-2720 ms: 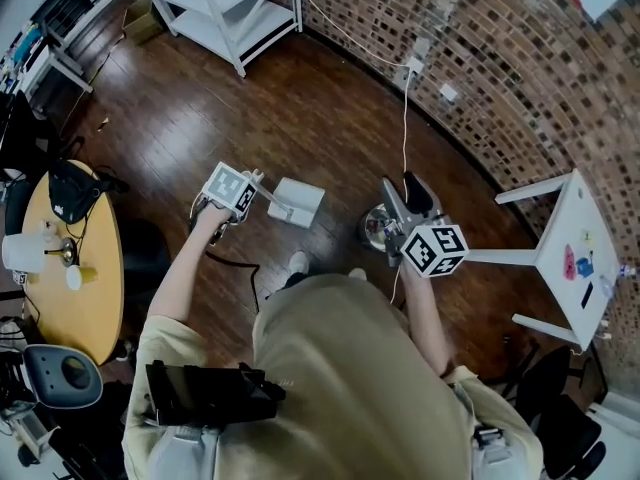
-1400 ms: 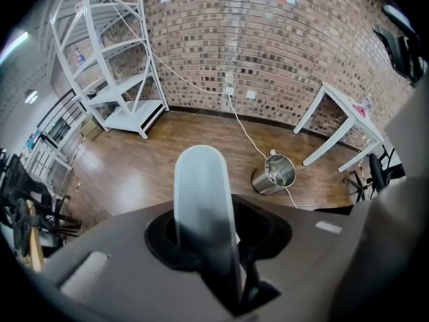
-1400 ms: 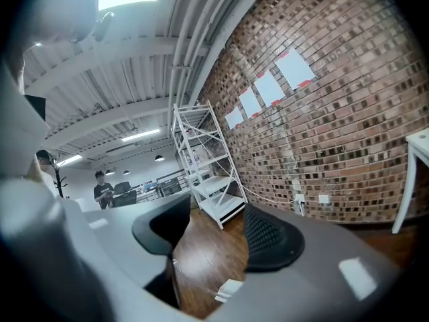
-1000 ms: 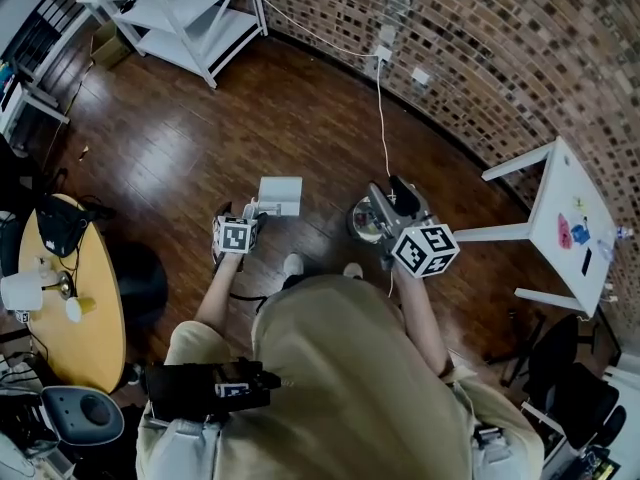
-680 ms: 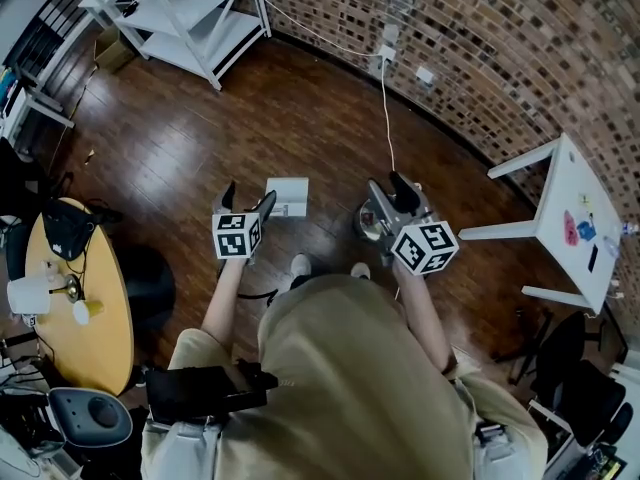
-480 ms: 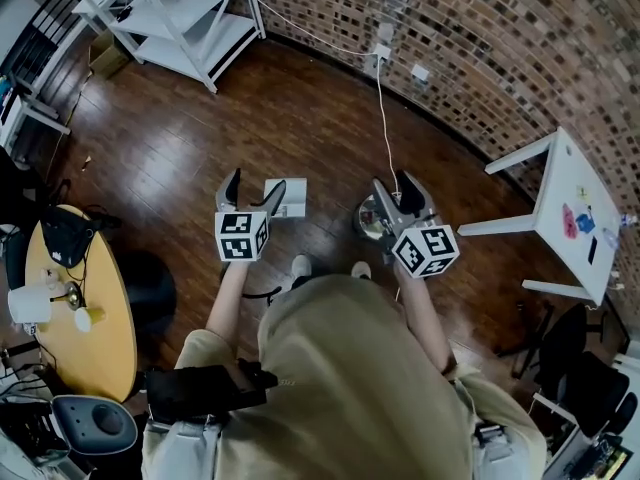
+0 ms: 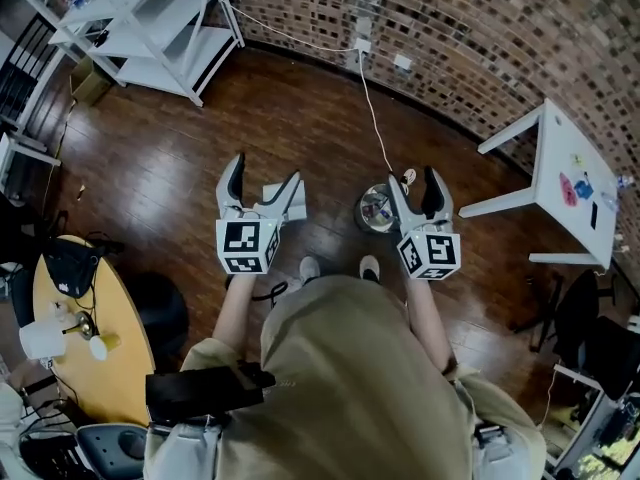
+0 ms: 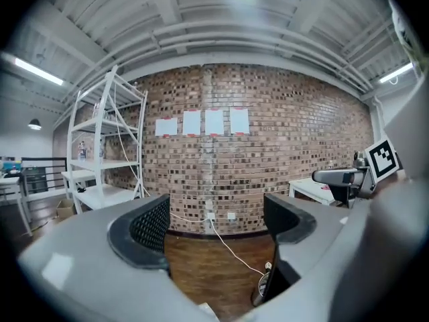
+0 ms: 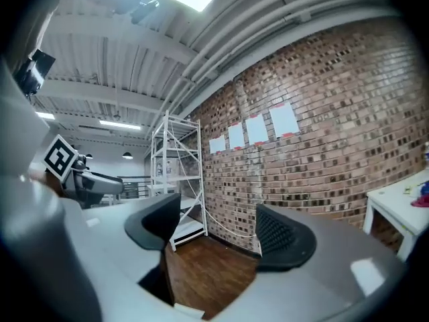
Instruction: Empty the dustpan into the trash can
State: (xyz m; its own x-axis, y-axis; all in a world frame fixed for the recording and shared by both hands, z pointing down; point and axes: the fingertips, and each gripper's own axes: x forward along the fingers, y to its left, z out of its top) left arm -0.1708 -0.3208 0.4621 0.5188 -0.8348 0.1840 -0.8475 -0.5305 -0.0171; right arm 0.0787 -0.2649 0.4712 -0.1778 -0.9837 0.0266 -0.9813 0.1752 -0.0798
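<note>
The white dustpan lies on the wooden floor, partly hidden behind my left gripper. That gripper is raised above it, points about level and is open with nothing between its fingers. The small round metal trash can stands on the floor to the right of the dustpan. My right gripper hovers just right of the can; its jaws are opening and are empty. In the left gripper view the trash can shows low beside the right finger. In the right gripper view a corner of the dustpan shows at the bottom.
A brick wall runs along the back, with a power cord trailing from an outlet to the can. A white shelf unit stands far left, a white side table at right, a round wooden table at near left.
My left gripper has risen from the dustpan on the floor and tilted up to level, still open. The right gripper's jaws have parted and it has lifted slightly beside the trash can.
</note>
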